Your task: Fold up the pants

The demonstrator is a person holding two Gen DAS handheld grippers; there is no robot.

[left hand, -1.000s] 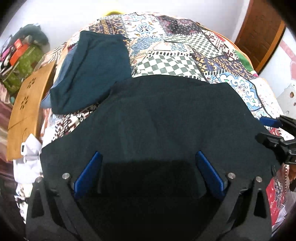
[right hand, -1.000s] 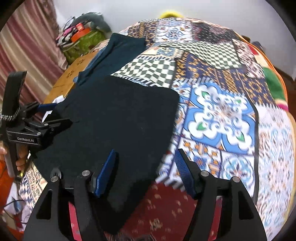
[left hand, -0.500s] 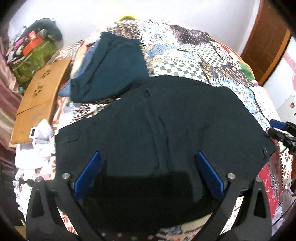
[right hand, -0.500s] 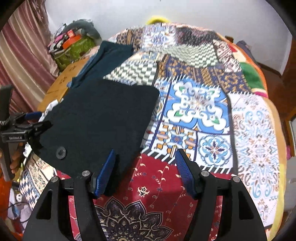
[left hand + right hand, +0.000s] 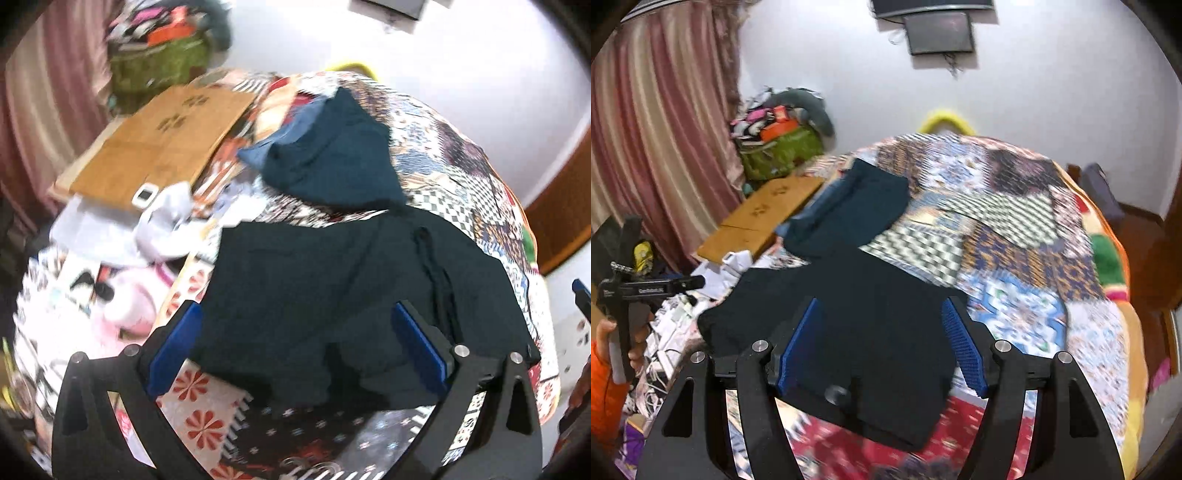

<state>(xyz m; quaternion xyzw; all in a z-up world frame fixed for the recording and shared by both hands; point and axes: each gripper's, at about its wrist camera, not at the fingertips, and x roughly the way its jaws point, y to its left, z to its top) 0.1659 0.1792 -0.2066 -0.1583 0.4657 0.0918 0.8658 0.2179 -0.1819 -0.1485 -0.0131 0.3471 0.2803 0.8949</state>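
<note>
Though folded — dark pants [image 5: 857, 317] on bedspread [image 5: 1015, 258]

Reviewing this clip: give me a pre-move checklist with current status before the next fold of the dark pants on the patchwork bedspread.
1. Dark pants lying flat on the patchwork bedspread: ok.
2. Left gripper empty, jaws apart: ok.
3. Right gripper empty, jaws opening, nothing pinched: ok.
4. Teal folded garment clear of the pants: not ok, edges meet.
5. Pants' near hem lined up: cannot tell, blurred.
</note>
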